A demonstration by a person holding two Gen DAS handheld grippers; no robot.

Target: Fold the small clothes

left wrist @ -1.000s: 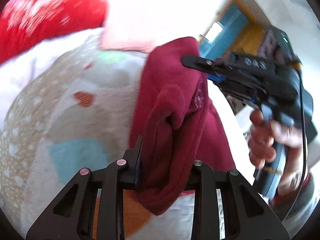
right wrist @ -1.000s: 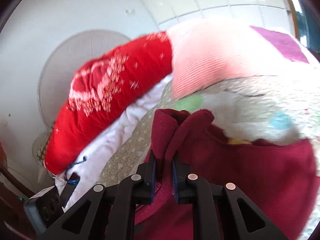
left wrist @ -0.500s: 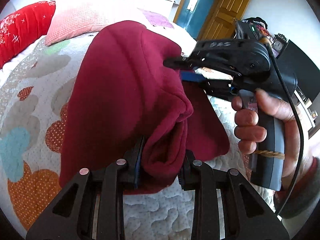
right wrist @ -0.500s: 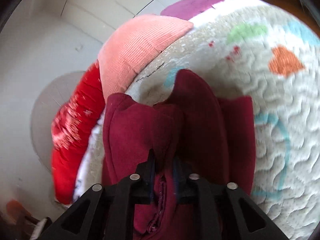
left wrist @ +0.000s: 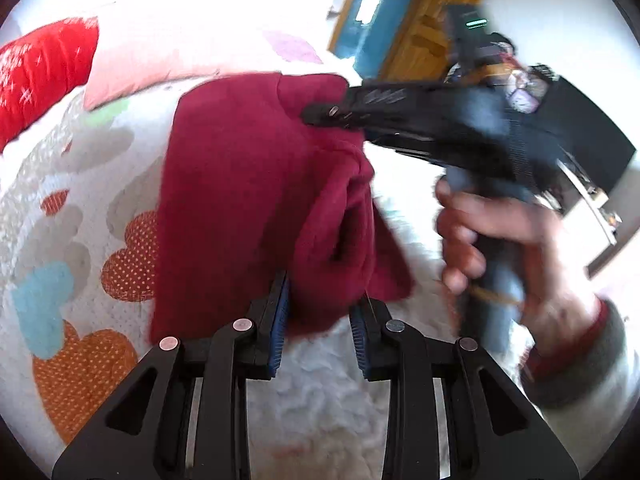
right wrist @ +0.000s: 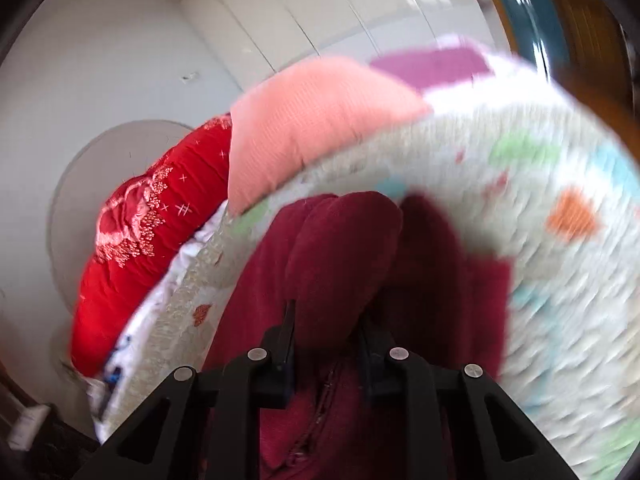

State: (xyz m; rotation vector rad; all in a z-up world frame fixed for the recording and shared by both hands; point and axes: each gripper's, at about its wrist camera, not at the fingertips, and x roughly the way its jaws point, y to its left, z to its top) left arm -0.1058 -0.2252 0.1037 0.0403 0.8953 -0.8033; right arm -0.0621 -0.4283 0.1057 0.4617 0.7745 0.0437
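A dark red fleece garment (left wrist: pixel 248 184) hangs bunched over the patterned quilt (left wrist: pixel 72 216). My left gripper (left wrist: pixel 318 312) has its jaws spread wide, with a fold of the garment lying loosely between them. My right gripper (right wrist: pixel 326 330) also has its jaws parted around a thick bunch of the garment (right wrist: pixel 340 256). In the left wrist view the right gripper (left wrist: pixel 320 114) touches the garment's top edge, held by a hand (left wrist: pixel 492 232).
A red embroidered pillow (right wrist: pixel 132 240) and a pink pillow (right wrist: pixel 312 120) lie at the head of the bed. A wooden door (left wrist: pixel 432 28) and a dark cabinet (left wrist: pixel 580 136) stand beyond the bed. A white wall (right wrist: pixel 100 60) is behind the pillows.
Both grippers' jaws have widened around the garment since half a second ago. The garment has sagged lower toward the quilt, and both cameras are moving.
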